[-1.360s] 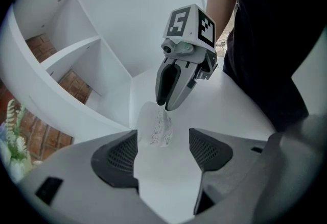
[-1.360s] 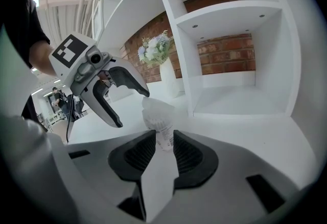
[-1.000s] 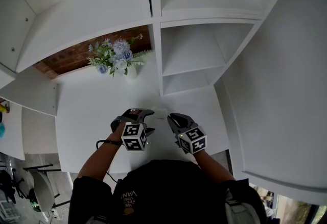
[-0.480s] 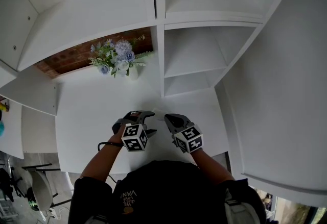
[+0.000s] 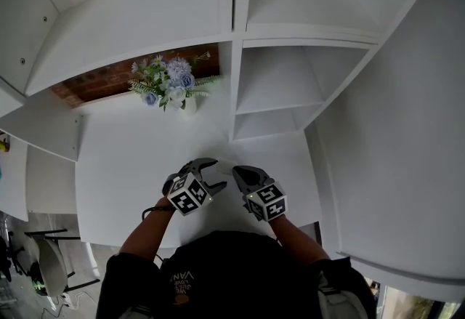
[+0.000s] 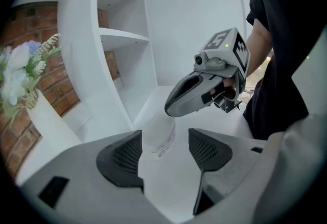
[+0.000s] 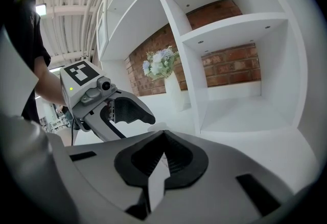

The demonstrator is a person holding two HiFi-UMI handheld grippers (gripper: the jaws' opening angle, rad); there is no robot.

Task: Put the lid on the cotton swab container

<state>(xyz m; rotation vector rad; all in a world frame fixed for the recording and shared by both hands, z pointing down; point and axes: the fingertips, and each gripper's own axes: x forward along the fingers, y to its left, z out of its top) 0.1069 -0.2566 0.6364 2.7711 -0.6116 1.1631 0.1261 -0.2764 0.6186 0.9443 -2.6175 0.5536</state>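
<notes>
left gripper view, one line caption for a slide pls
Left gripper, jaws open, frames the translucent container on the white table, with the shut right gripper poised over its top.

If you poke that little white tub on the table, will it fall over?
Probably it is light: the tub looks like thin, cloudy plastic, so a nudge might slide it across the smooth white table. It seems taller than wide, so a high poke could tip it. It looks round, so tipped over it may roll.
</notes>
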